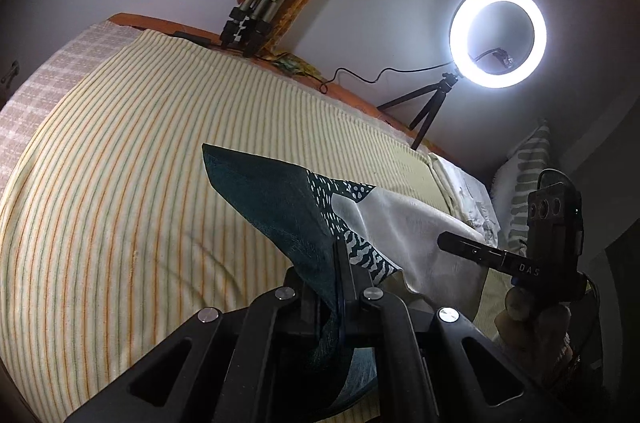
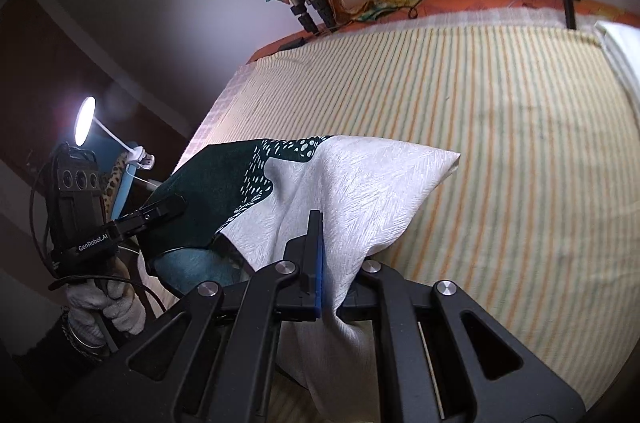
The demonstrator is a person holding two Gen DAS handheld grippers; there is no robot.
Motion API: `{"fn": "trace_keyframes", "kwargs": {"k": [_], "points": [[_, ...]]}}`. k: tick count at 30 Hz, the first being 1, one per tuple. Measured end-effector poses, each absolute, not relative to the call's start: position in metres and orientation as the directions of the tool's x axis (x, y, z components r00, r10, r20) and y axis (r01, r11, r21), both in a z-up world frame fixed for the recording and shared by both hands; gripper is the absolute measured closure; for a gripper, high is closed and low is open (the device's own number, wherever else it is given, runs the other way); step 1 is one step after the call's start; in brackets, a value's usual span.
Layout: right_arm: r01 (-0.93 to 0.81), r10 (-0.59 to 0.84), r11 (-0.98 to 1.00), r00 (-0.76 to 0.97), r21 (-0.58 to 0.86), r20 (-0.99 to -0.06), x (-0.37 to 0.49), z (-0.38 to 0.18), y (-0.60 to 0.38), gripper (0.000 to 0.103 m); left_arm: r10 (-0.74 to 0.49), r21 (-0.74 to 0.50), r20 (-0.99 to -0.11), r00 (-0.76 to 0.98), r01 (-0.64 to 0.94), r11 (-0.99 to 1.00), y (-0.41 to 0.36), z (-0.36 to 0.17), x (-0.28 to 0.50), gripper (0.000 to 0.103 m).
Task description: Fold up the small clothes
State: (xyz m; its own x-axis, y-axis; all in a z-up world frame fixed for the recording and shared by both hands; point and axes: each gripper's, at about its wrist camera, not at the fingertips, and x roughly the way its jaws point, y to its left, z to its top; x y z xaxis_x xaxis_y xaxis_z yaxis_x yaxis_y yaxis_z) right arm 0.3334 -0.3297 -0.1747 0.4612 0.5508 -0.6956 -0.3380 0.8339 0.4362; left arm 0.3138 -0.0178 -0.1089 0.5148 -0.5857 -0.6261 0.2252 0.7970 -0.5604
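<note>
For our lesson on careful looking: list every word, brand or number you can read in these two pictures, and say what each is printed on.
"DAS": on the black arm of the right tongs, seen from the left wrist view; it may be part of a longer word.
"GenRobot.AI": on the black arm of the left tongs, seen from the right wrist view.
The cloth carries only patterns; nothing else is readable.
</note>
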Motion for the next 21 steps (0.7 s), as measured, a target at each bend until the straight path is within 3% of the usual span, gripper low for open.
{"fn": "trace_keyframes", "kwargs": {"k": [21], "points": [[-0.282,0.318,0.944,0.631,0.173,-0.707,0.349,-0.096,-0.486,0.098,-0.687,-0.535,-0.567,0.455,0.431,0.727,-0.209,-0.069,0.373,0.102]]}}
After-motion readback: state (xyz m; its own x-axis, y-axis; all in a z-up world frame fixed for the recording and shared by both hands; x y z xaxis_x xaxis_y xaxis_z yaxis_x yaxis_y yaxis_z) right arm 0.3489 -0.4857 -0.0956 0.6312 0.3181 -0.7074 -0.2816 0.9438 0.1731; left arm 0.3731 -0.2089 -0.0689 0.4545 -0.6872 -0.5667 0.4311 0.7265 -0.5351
